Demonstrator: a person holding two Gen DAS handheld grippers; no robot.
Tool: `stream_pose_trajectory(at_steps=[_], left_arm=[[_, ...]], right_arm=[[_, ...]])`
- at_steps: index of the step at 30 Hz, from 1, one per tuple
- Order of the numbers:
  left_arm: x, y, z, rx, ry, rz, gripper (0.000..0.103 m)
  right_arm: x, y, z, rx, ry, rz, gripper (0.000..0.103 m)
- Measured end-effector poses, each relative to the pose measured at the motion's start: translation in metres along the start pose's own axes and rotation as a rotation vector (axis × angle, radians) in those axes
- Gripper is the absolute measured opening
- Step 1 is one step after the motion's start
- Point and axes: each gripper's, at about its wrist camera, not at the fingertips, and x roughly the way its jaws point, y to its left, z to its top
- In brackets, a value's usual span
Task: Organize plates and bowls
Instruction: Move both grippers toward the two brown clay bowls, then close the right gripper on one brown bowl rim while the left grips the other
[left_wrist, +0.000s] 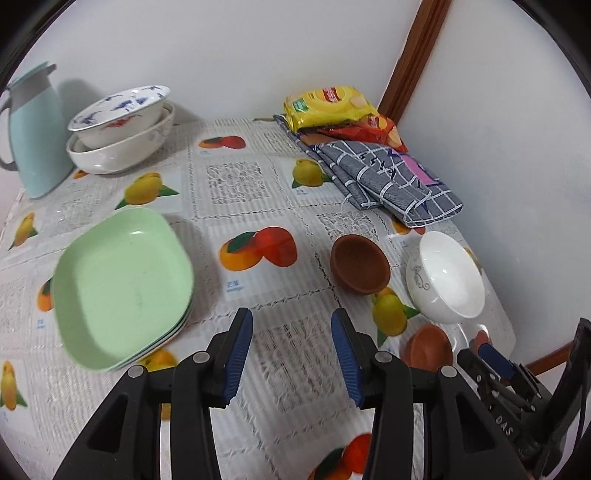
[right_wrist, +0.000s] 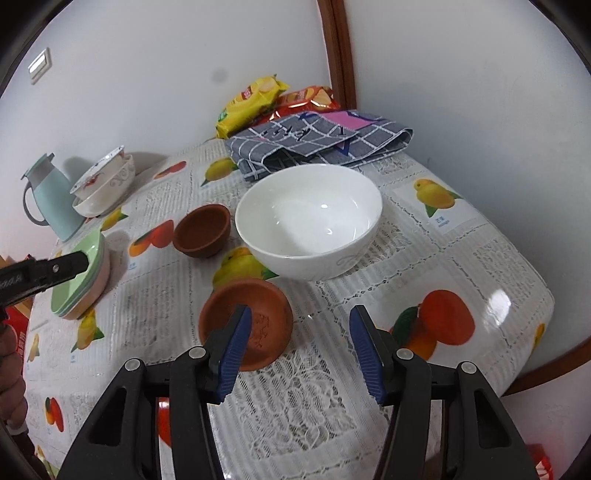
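Note:
A stack of green square plates (left_wrist: 122, 288) lies at the table's left. Two white patterned bowls (left_wrist: 122, 125) are nested at the back left. A dark brown bowl (left_wrist: 360, 264) and a larger white bowl (left_wrist: 447, 277) stand to the right. A second, orange-brown bowl (right_wrist: 255, 314) sits in front of the white bowl (right_wrist: 310, 221). My left gripper (left_wrist: 291, 321) hovers open over bare tablecloth between the plates and the dark brown bowl. My right gripper (right_wrist: 301, 317) is open and empty, its left finger over the orange-brown bowl's inside.
A pale blue jug (left_wrist: 33, 133) stands at the back left corner. Snack packets (left_wrist: 332, 107) and a folded grey checked cloth (left_wrist: 388, 181) lie at the back right by the wall. The table's right edge (right_wrist: 532, 314) is close to the white bowl.

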Motion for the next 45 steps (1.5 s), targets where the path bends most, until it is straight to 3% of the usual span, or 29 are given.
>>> stream_pose_trajectory(at_steps=[6, 18, 23, 28, 32, 45], left_arm=[[0.035, -0.015, 0.014, 0.016, 0.033, -0.038, 0.042], [0.094, -0.039, 0.037, 0.046, 0.107, -0.029, 0.041], [0.11, -0.043, 0.038, 0.044, 0.113, -0.048, 0.041], [0.125, -0.046, 0.04, 0.039, 0.128, -0.046, 0.032], [0.127, -0.045, 0.041, 0.041, 0.105, -0.03, 0.017], [0.098, -0.029, 0.03, 0.033, 0.085, -0.023, 0.009]], right_arm=[[0.017, 0.001, -0.002, 0.0, 0.026, 0.013, 0.048], [0.051, 0.001, -0.003, -0.019, 0.098, 0.021, 0.035], [0.055, 0.001, -0.003, -0.024, 0.082, 0.022, 0.034], [0.057, 0.003, -0.001, -0.031, 0.069, 0.032, 0.033], [0.057, 0.003, -0.001, -0.034, 0.069, 0.074, 0.017], [0.048, 0.016, 0.0, -0.031, 0.027, 0.075, 0.01]])
